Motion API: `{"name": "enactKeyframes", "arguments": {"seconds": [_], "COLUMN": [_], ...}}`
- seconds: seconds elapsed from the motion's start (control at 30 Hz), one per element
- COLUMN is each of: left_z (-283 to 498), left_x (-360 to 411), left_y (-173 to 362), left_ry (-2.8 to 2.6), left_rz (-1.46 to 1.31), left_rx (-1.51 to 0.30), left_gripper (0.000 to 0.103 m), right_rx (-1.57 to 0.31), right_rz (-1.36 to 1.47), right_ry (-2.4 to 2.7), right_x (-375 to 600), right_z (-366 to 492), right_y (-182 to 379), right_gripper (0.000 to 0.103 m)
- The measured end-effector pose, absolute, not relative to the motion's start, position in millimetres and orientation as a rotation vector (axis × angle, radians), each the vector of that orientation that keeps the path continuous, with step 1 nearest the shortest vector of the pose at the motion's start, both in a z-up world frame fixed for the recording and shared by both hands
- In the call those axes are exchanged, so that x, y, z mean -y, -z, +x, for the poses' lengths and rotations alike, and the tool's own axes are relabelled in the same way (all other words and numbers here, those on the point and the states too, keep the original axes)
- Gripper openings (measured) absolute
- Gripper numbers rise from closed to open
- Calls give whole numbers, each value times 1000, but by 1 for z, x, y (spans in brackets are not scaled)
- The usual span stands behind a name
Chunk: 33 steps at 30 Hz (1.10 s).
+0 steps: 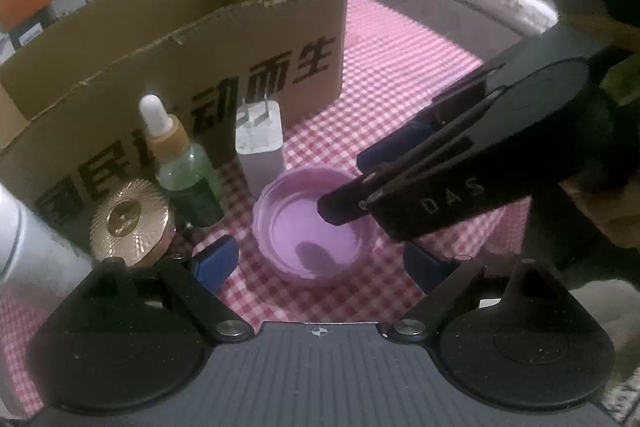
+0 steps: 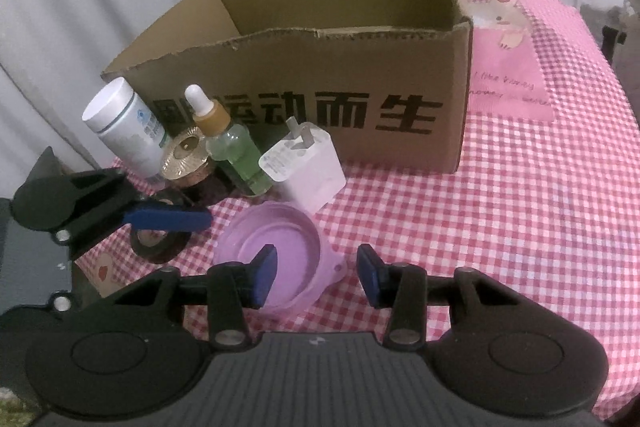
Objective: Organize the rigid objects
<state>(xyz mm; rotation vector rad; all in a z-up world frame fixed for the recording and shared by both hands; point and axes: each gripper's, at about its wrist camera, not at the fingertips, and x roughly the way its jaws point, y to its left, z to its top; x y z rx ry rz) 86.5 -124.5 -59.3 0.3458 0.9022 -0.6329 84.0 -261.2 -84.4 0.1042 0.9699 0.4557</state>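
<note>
Pink dish (image 2: pixel 280 247) sitting near cardboard box (image 2: pixel 360 87), right gripper (image 2: pixel 316 277) straddling its right rim, pads not visibly pressing, left gripper (image 1: pixel 320 267) hovering open over it, charger (image 2: pixel 308 167), dropper bottle (image 2: pixel 232 147) crowding far side.

Right gripper (image 2: pixel 317 277) astride pink lid's (image 2: pixel 256 247) rim, before cardboard box (image 2: pixel 400 75).

A tabletop (image 2: pixel 520 227) in pink gingham is carrying a cardboard box (image 2: pixel 340 99), with a white jar (image 2: pixel 124 127), gold-lidded pot (image 2: pixel 186 157), dropper bottle (image 2: pixel 230 147), white charger (image 2: pixel 306 167), pink dish (image 2: pixel 280 247) and tape roll (image 2: pixel 158 245) sitting before it.
</note>
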Motion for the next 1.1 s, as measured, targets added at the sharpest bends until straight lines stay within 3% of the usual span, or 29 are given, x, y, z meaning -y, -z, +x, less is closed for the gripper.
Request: {"name": "enactKeyframes", "arguments": {"seconds": [0.17,0.3,0.63,1.1], "left_z": [89,90,79,68], "left_x": [129,131,131,98], "left_y": [67,67,60,-43], "left_ry": [610,615,622,547], "left_rz": [391,385,391,408], "left_rx": [-907,-906,-866,-569], "left_gripper": [77,73,72,72], "right_rx": [-974,-976,-944,-649], "right_rz": [74,58,33,-94], "right_ry": [-459,-470,-453,-466], "right_x": [255,251,247,231], "right_z": [86,90,81,60], "right_y": [90,93,90,-28], "right_gripper": [46,34,26,26]}}
